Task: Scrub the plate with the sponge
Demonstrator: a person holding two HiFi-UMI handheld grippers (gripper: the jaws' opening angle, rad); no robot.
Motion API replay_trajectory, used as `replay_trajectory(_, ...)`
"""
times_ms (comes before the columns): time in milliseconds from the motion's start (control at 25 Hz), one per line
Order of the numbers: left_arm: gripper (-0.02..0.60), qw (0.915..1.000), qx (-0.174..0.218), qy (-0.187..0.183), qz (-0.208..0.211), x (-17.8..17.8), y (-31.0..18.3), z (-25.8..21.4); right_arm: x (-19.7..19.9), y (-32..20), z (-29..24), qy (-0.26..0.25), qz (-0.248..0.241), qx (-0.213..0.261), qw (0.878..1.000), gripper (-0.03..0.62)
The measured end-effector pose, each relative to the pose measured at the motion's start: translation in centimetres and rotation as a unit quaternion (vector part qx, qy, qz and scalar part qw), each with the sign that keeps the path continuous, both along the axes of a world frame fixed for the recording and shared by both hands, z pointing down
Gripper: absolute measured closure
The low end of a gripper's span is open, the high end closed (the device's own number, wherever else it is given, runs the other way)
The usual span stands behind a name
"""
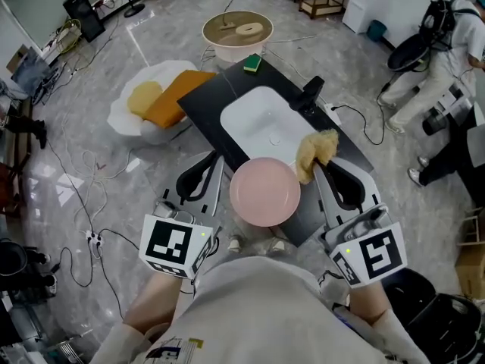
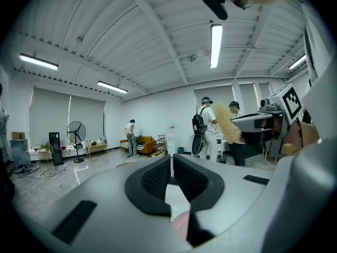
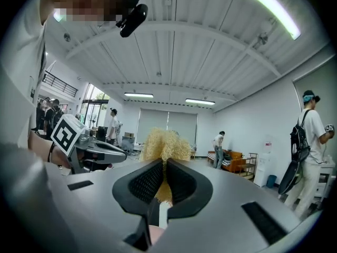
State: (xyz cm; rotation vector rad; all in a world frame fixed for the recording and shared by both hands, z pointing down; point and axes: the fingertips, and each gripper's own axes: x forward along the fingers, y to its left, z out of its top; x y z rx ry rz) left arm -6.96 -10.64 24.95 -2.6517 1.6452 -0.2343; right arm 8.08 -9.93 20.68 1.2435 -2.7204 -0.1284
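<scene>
This is a large open lab hall: a white sink [image 1: 258,116] set in a black board [image 1: 208,97] stands on a polished grey floor [image 1: 76,127] strewn with cables [image 1: 97,240], under a ribbed ceiling [image 2: 131,30] with strip lights [image 2: 215,45], with a standing fan [image 2: 77,132], an orange sofa [image 2: 146,143] and a person wearing a backpack [image 2: 207,121].

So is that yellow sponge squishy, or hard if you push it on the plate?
Probably squishy: the sponge looks like loose tangled fibres, pinched thin in the right gripper and puffing out beyond it. Likely light, since that small pinch holds it up. It may feel scratchy on the plate.
</scene>
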Motion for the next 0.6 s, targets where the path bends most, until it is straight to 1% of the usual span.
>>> replay_trajectory(80, 0.549, 0.9998, 0.019, -0.002, 0.001, 0.3, 0.5, -1.0, 0.2, 0.5, -0.7, -0.006, -0.002, 0.009, 1.0, 0.546)
replay_trajectory(240, 0.552, 0.9989, 0.037, 0.026, 0.011, 0.7, 1.2, -3.0, 0.2, 1.2, -1.5, -0.009, -0.007, 0.013, 1.0, 0.546)
replay_trajectory(280, 0.552, 0.9986, 0.042, 0.028, 0.013, 0.8, 1.3, -3.4, 0.2, 1.5, -1.5, -0.009, -0.008, 0.013, 1.0, 0.546)
replay_trajectory(360, 0.554, 0.9983, 0.049, 0.026, 0.016, 1.1, 1.6, -3.8, 0.3, 1.9, -1.7, -0.01, -0.008, 0.013, 1.0, 0.546)
replay_trajectory(600, 0.554, 0.9983, 0.053, 0.012, 0.019, 1.5, 1.8, -3.7, 0.6, 2.4, -2.8, -0.014, -0.01, 0.027, 0.999, 0.546)
